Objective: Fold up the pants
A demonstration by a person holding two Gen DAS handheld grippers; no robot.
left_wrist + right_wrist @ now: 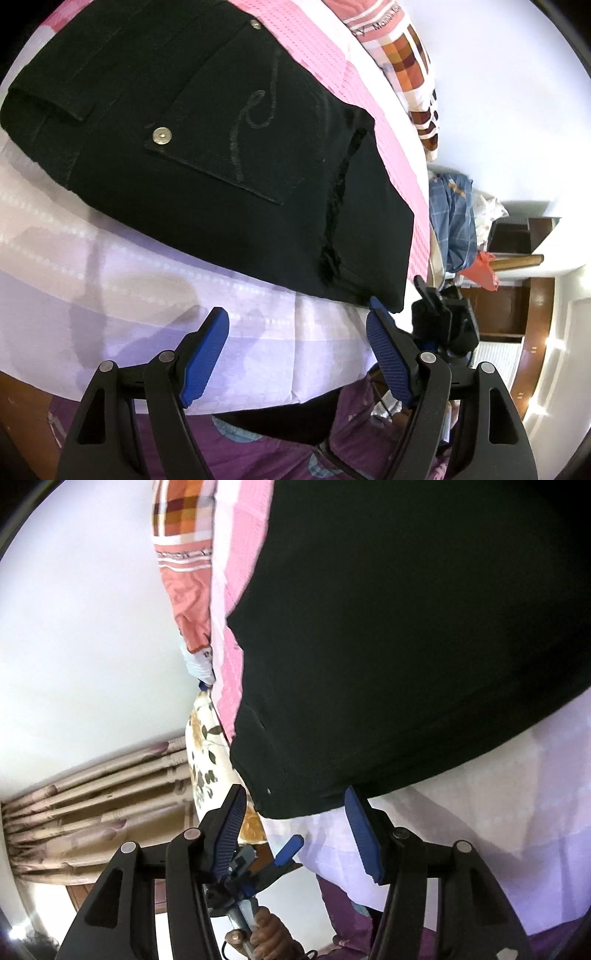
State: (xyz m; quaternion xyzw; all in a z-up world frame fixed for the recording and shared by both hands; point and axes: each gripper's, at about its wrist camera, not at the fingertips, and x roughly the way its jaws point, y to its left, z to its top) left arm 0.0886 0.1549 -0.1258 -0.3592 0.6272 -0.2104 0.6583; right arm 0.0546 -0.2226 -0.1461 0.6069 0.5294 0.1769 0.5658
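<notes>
My left gripper [297, 325] holds its blue-padded fingers [205, 358] spread apart, empty. My right gripper [295, 806] likewise. The folded black denim pants [207, 147] fill the upper frame, lying on the pink-and-white bed sheet [147, 314].

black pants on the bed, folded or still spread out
Folded. The black denim pants lie as a compact stacked bundle on the pink and white bedsheet, layered edges showing, back pocket on top.
</notes>
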